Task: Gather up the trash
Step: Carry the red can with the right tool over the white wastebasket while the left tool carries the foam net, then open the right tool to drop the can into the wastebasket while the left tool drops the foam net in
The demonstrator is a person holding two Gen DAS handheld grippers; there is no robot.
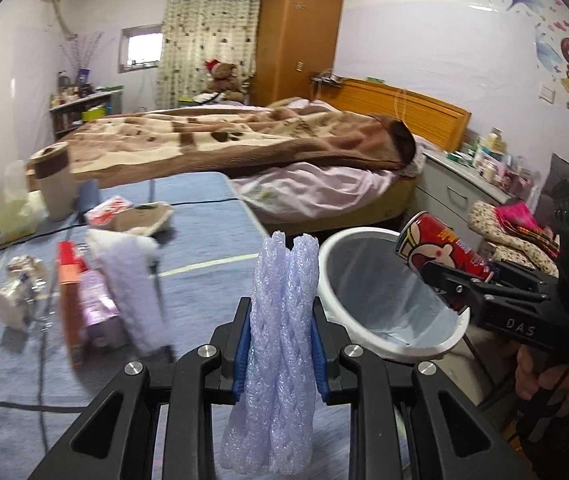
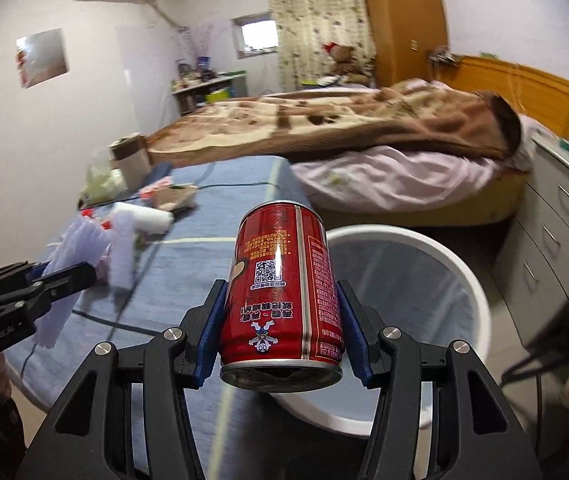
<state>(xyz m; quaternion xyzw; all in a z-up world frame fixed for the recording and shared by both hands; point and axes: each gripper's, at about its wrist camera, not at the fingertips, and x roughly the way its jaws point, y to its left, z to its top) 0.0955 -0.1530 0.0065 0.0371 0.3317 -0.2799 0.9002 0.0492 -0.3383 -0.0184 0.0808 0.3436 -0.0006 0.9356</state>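
My left gripper [image 1: 282,344] is shut on a pale lilac foam net sleeve [image 1: 280,340], squeezed upright between its blue pads over the blue table. My right gripper [image 2: 282,320] is shut on a red drink can [image 2: 284,292], held bottom end towards the camera. A white trash bin [image 1: 388,300] with a clear liner stands off the table's right edge. In the left wrist view the can [image 1: 440,254] hangs over the bin's right rim. In the right wrist view the bin [image 2: 424,276] lies just beyond the can, and the left gripper [image 2: 50,278] with the foam net [image 2: 72,256] shows at the left.
The blue-clothed table [image 1: 204,240] carries a tissue pack [image 1: 12,208], a lidded cup [image 1: 54,184], a white foam roll [image 1: 132,280], an orange box [image 1: 70,300] and wrappers [image 1: 16,292]. Behind stand a bed with a brown blanket [image 1: 244,140], a wardrobe [image 1: 296,36] and a grey drawer cabinet [image 1: 464,184].
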